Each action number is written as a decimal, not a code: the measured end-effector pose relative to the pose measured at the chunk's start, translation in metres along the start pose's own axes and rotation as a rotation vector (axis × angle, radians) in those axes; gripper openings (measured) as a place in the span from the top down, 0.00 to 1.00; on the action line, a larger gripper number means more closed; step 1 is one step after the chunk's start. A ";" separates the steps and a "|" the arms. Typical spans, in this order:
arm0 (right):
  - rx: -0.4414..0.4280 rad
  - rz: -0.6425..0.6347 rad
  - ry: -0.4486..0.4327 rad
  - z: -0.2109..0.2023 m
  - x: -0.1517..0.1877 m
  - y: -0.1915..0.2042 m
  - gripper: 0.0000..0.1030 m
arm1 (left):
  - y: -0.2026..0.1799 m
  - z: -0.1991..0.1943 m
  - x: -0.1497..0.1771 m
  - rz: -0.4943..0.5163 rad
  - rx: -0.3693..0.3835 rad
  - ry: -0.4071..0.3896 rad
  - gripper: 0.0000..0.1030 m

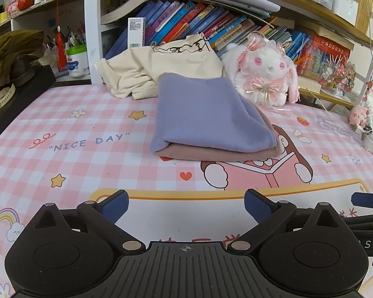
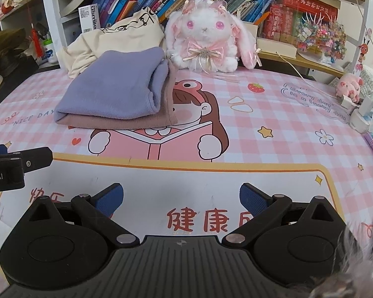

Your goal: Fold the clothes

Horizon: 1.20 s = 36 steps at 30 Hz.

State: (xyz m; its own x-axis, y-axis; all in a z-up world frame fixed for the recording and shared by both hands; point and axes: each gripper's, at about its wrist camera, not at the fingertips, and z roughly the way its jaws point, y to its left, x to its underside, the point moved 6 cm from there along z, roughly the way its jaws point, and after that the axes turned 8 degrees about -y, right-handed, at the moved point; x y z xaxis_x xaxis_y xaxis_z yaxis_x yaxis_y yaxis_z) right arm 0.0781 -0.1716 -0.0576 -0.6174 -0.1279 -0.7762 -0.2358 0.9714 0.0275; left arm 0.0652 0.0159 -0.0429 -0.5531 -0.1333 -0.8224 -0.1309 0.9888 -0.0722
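Both my tools hang spread and empty above the worktop, short of the folded clothes.

My left tool and right tool have fingers wide apart, holding nothing. The folded purple garment lies on the folded mauve one on the pink checked mat; an unfolded cream garment is heaped behind, beside a plush rabbit.

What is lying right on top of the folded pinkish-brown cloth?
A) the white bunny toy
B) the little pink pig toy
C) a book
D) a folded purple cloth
D: the folded purple cloth rests directly on the pinkish-brown cloth, while the bunny toy sits behind the stack on the mat.
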 end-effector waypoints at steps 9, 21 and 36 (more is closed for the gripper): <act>0.001 -0.001 0.005 0.000 0.001 0.000 0.02 | -0.002 -0.001 0.000 -0.001 0.020 -0.003 0.02; 0.000 -0.009 0.006 0.001 0.001 0.001 0.02 | -0.002 -0.001 0.001 0.001 0.027 -0.004 0.02; -0.001 -0.010 0.007 0.000 0.002 0.001 0.02 | -0.002 -0.001 0.002 -0.001 0.034 -0.004 0.02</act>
State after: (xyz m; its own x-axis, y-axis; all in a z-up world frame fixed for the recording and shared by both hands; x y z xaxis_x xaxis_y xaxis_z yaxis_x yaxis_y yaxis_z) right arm 0.0766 -0.1706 -0.0588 -0.6201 -0.1387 -0.7722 -0.2426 0.9699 0.0205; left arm 0.0638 0.0135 -0.0436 -0.5499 -0.1336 -0.8245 -0.1034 0.9904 -0.0915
